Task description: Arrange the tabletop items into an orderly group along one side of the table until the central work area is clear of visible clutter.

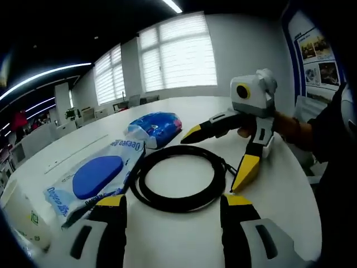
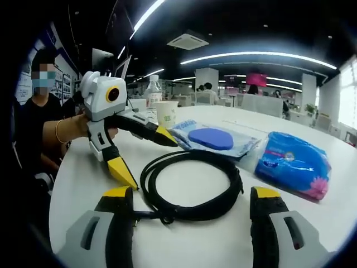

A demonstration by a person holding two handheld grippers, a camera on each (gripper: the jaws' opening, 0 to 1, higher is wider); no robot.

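Note:
A black coiled cable (image 1: 167,204) (image 2: 234,184) lies in a ring on the white table (image 1: 279,190), between the two grippers. My left gripper (image 1: 174,201) stands open just short of the coil's near edge. My right gripper (image 2: 191,194) is open too, with the coil's near edge and plug end between its jaw tips. Each gripper shows in the other's view, open over the table beside the coil: the right gripper (image 1: 218,153) and the left gripper (image 2: 145,152). A wet-wipes packet with a blue lid (image 1: 97,176) (image 2: 211,138) and a blue tissue pack (image 1: 156,127) (image 2: 293,162) lie beyond the coil.
A paper cup (image 2: 166,113) and a water bottle (image 2: 153,92) stand at the table's far side behind the wipes. A white box (image 1: 22,218) sits at the near left edge. A person's hand (image 2: 75,125) holds the left gripper.

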